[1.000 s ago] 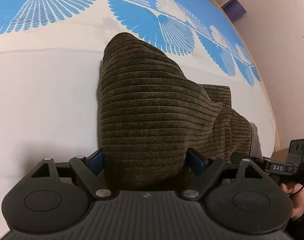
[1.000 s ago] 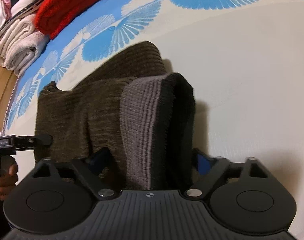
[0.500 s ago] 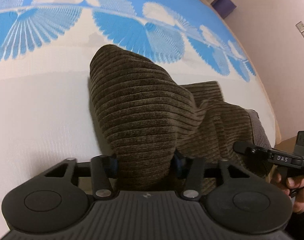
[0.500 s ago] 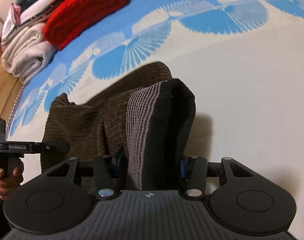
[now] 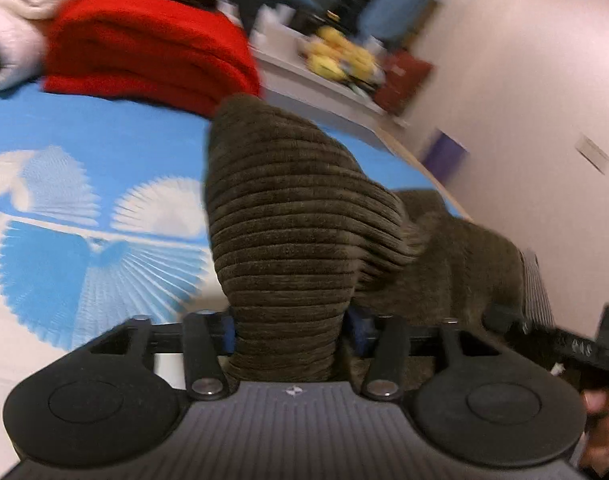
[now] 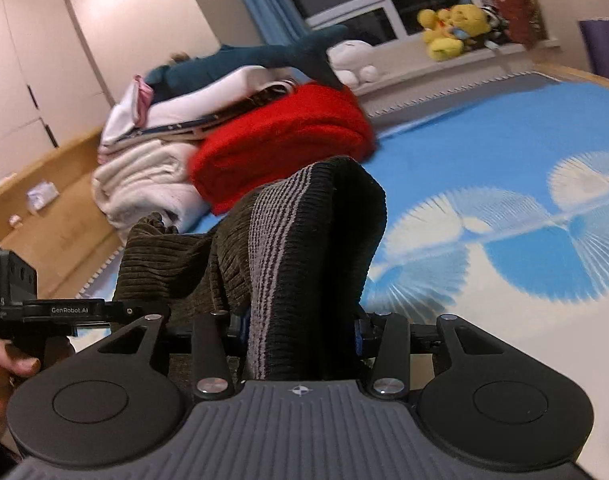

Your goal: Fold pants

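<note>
The dark brown corduroy pants (image 5: 288, 232) hang bunched between both grippers, lifted off the blue and white bedspread (image 5: 84, 240). My left gripper (image 5: 290, 328) is shut on a ribbed brown fold of them. My right gripper (image 6: 300, 328) is shut on the end with the grey striped waistband (image 6: 272, 248). The pants span between the two grippers, and each gripper shows at the edge of the other's view: the right one (image 5: 576, 344), the left one (image 6: 64, 308).
A stack of folded laundry with a red knit (image 6: 284, 140) and white blankets (image 6: 144, 176) lies on the bed behind. Yellow plush toys (image 6: 452, 28) sit on the window sill. A pink wall (image 5: 524, 100) is to the right, wooden floor (image 6: 36, 216) to the left.
Both grippers closed on the pants and lifted them off the bed. The views tilted up, so the laundry stack, the sill and the walls now show.
</note>
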`<state>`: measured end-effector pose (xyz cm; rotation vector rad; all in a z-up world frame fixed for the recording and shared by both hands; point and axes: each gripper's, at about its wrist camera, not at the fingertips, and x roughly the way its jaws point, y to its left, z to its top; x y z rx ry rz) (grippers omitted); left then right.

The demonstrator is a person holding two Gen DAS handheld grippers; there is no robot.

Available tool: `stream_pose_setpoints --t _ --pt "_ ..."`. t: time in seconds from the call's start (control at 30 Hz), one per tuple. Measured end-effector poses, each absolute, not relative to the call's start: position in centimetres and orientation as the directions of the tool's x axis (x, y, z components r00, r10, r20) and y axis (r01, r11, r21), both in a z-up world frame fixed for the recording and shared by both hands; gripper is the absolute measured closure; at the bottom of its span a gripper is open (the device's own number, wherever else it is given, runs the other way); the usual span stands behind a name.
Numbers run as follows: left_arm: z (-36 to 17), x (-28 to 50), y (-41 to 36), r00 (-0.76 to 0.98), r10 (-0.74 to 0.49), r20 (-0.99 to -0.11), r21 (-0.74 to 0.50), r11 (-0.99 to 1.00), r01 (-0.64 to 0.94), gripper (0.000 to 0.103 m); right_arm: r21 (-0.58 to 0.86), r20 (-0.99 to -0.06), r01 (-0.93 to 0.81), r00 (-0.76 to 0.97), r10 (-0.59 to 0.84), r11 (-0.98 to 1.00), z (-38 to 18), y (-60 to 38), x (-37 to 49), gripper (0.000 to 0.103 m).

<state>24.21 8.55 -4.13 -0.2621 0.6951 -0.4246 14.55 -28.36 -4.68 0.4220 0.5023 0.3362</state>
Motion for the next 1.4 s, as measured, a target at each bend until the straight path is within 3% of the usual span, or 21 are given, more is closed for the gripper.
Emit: stream_pose_setpoints --t 0.07,0.13,0.17,0.23,0.27,0.37,0.43,0.5,0.53,0.57,0.6,0.7,0.73,0.8,0.83,1.03,1.2,1.27,1.4 --pt "-4.6 24.9 8.6 0.753 -0.24 -0.613 -0.214 0.968 0.134 0.021 0.458 -0.451 -0.172 0.8 0.395 0.872 -5.6 -28.1 17.5 0.042" --pt "-4.9 25.1 8.8 0.776 -0.078 -0.626 -0.094 0.995 0.024 0.028 0.352 -0.59 -0.064 0.759 0.275 0.934 -7.2 -27.8 20.1 0.037" --pt "-4.8 25.0 9.1 0.769 -0.09 -0.633 -0.117 0.993 0.02 0.033 0.234 -0.665 0.026 0.734 0.14 0.972 -8.1 -27.5 20.9 0.042" --pt "-4.4 24.8 9.5 0.743 -0.202 -0.638 -0.23 0.971 0.066 0.035 0.051 -0.683 0.186 0.723 -0.101 0.981 -8.4 -27.4 21.0 0.045" --pt "-4.3 24.5 9.4 0.727 -0.258 -0.636 -0.263 0.959 0.109 0.035 0.072 -0.666 0.215 0.737 -0.114 0.974 -8.1 -27.8 20.8 0.045" --pt "-5.0 23.6 7.2 0.652 -0.34 -0.678 -0.247 0.94 0.234 0.039 0.297 -0.603 0.134 0.794 0.077 0.945 -7.0 -29.2 20.0 0.045" --pt "-6.7 23.5 5.0 0.547 -0.357 -0.757 -0.215 0.927 0.308 0.039 0.284 -0.586 0.043 0.798 0.138 0.958 -7.0 -28.5 19.8 0.044" --pt "-9.8 23.1 2.6 0.41 -0.275 -0.87 -0.128 0.928 0.35 0.035 0.218 -0.686 0.008 0.713 0.147 0.976 -8.7 -27.4 20.7 0.042" --pt "-10.6 22.8 1.9 0.4 -0.236 -0.885 -0.087 0.93 0.356 0.032 0.168 -0.774 0.019 0.621 0.12 0.986 -10.6 -27.0 21.3 0.037" --pt "-10.5 22.3 1.5 0.412 -0.216 -0.885 -0.062 0.932 0.356 0.032 0.159 -0.82 0.039 0.562 0.11 0.986 -12.2 -27.2 21.4 0.028" --pt "-9.8 22.0 1.0 0.433 -0.201 -0.879 -0.044 0.937 0.346 0.032 0.199 -0.834 0.088 0.539 0.121 0.976 -13.0 -27.9 21.2 0.028" --pt "-7.2 20.8 0.4 0.536 -0.163 -0.828 0.014 0.95 0.311 0.032 0.269 -0.797 0.147 0.589 0.134 0.952 -10.9 -28.9 20.3 0.032" --pt "-6.2 20.1 0.6 0.583 -0.145 -0.799 0.05 0.951 0.306 0.031 0.237 -0.77 0.125 0.629 0.108 0.963 -9.5 -28.4 19.4 0.032" --pt "-4.2 18.4 0.2 0.651 -0.125 -0.749 0.094 0.952 0.292 0.018 0.147 -0.71 0.088 0.703 0.043 0.985 -6.6 -27.5 17.8 0.032" --pt "-3.2 17.5 0.1 0.68 -0.12 -0.723 0.102 0.956 0.277 0.017 0.126 -0.681 0.079 0.732 0.029 0.989 -5.2 -27.1 16.6 0.032" --pt "2.8 10.8 1.1 0.8 -0.07 -0.595 0.085 0.985 0.149 0.016 0.091 -0.522 0.05 0.853 0.005 0.995 1.1 -25.6 9.4 0.012" --pt "3.1 4.0 0.7 0.856 -0.078 -0.511 0.04 0.993 0.114 0.016 0.102 -0.446 0.051 0.895 -0.001 0.993 1.1 -23.7 3.6 0.009" --pt "1.2 2.4 0.5 0.835 -0.09 -0.542 0.056 0.988 0.143 0.016 0.101 -0.473 0.084 0.881 -0.027 0.991 0.1 -22.7 3.3 0.011" --pt "-1.4 1.6 0.3 0.811 -0.032 -0.585 0.071 0.993 0.091 0.016 -0.023 -0.387 0.097 0.917 -0.099 0.995 -0.2 -20.4 1.5 0.009"
